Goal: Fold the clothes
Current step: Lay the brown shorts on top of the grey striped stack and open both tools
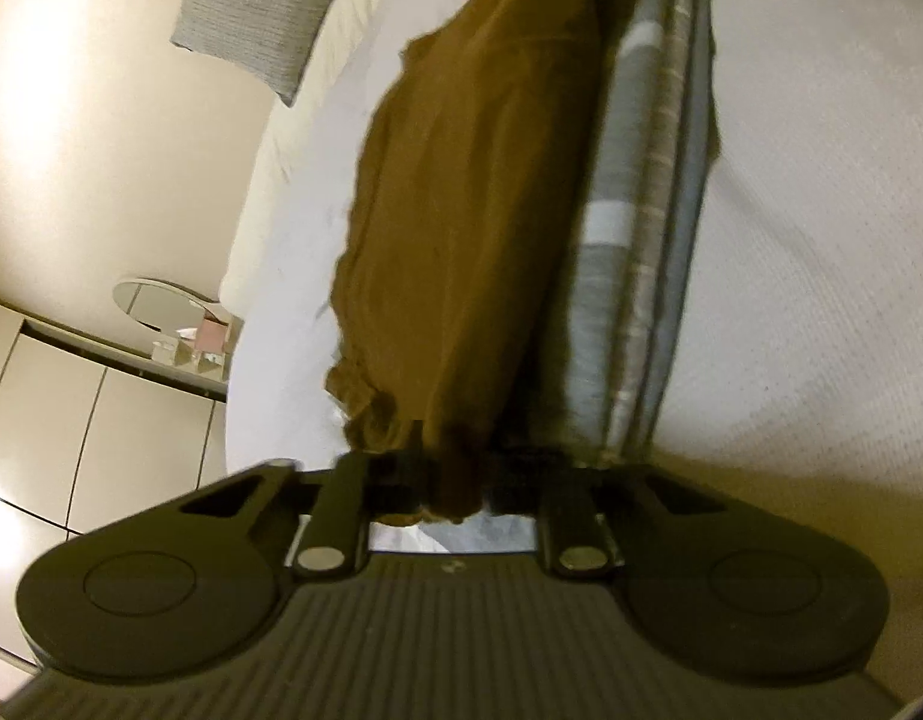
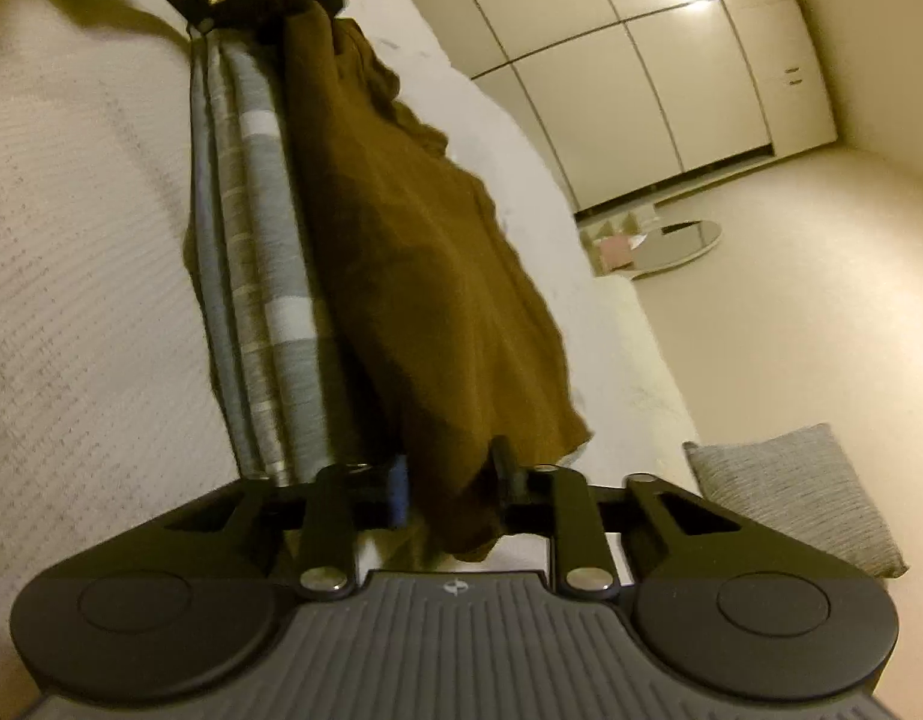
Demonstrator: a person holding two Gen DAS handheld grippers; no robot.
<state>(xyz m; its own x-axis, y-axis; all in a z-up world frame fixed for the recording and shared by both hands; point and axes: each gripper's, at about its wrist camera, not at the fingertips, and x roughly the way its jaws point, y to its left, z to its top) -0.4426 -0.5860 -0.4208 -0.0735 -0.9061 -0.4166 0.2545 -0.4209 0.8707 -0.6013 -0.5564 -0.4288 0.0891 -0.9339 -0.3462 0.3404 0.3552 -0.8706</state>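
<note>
Brown garment (image 1: 461, 228), held stretched between our two tools above the bed (image 1: 821, 240). We've got one end pinched in the left tool (image 1: 455, 480), jaws nearly closed with cloth bunched between them and a tail poking out behind. Right tool (image 2: 449, 480) likewise clamped on the opposite end, narrow gap filled with fabric. Each tool shows up at the top of the other's wrist view, so we're facing each other along the garment's length.

Reason for the hold, as we judge it: tension keeps the piece straight and lets the loose side hang down, ready to lay as a fold.

Grey striped cloth (image 1: 647, 210) runs alongside the brown one, on the side toward the bed's middle; can't tell whether it's a separate item lying on the bed or caught in the grips too.

Count: two tools, one brown garment, one striped cloth, one grey cushion (image 2: 803, 492) at the bed edge, one oval mirror (image 2: 677, 243) on the floor near small boxes.
</note>
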